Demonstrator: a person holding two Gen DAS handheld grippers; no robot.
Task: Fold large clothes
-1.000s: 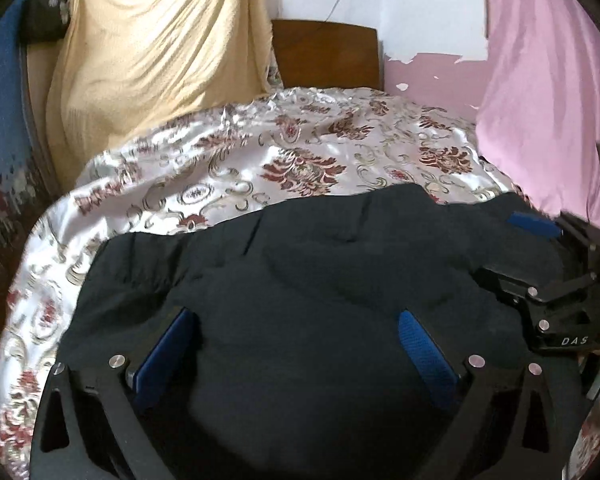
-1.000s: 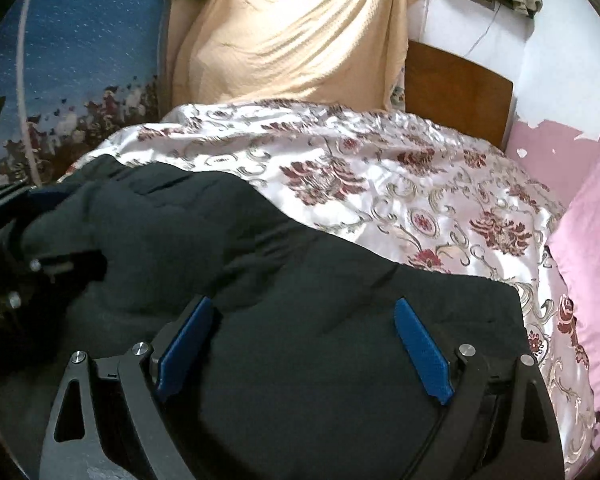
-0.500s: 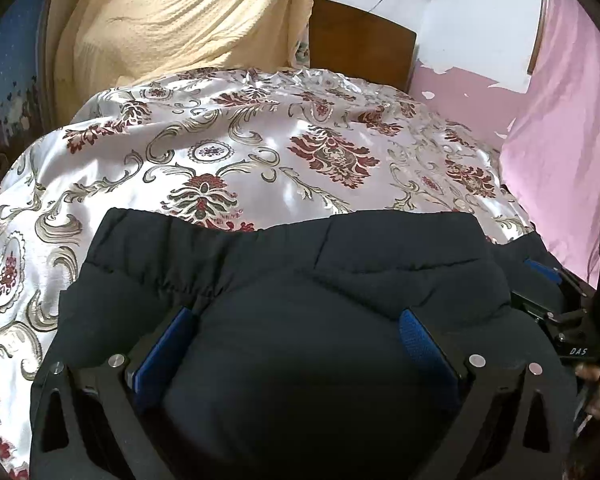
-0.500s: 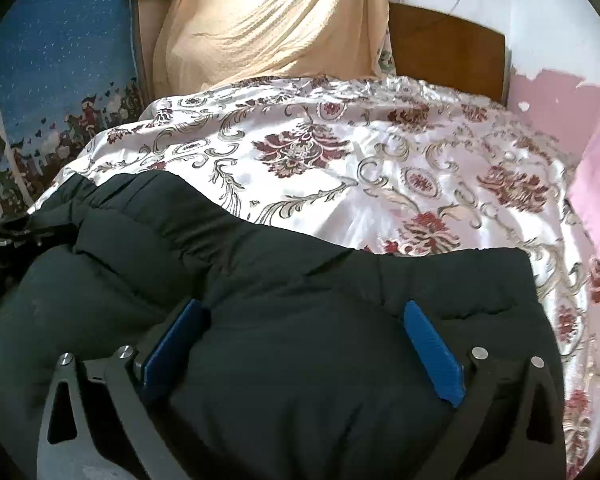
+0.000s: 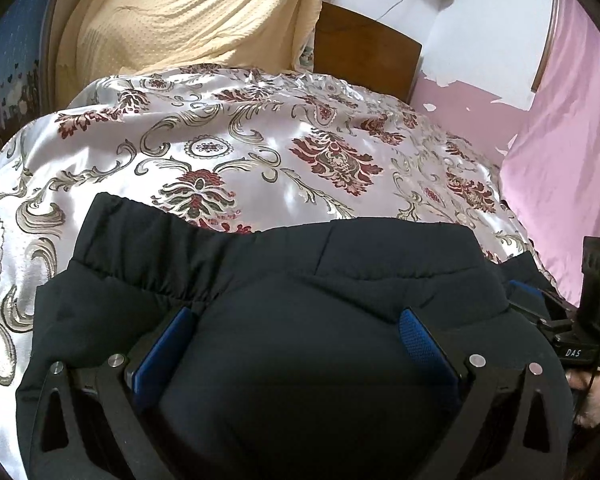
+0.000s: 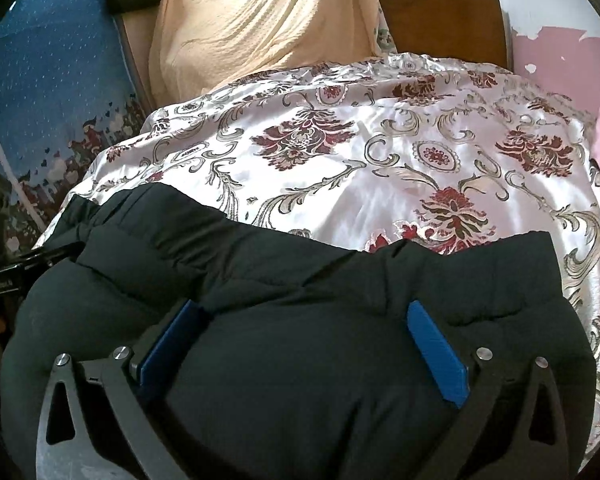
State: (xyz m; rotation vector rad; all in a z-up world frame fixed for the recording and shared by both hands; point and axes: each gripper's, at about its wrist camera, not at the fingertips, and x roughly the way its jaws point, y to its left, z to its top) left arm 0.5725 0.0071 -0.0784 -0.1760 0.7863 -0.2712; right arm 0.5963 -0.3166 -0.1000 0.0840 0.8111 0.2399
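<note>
Left wrist view: your left tongs (image 5: 298, 314) are spread wide and low over the dark padded jacket (image 5: 284, 276). Its puffy bulk swells up between the blue pads (image 5: 424, 344) with no fold pinched, so read them as released. The jacket lies at the near edge of the bed, on the shiny floral bedspread (image 5: 260, 148), gathered hem toward the wooden headboard (image 5: 364, 52). Right wrist view: your right tongs (image 6: 302, 306) have just been opening and now stand fully spread. The jacket bulges between them and the right-hand pad face is bare, so they are released too. Both tongs sit side by side on the same garment, each visible at the edge of the other's view. Cream cloth (image 5: 180, 20) hangs behind the bed, with a pink sheet (image 5: 572, 140) at the right.
</note>
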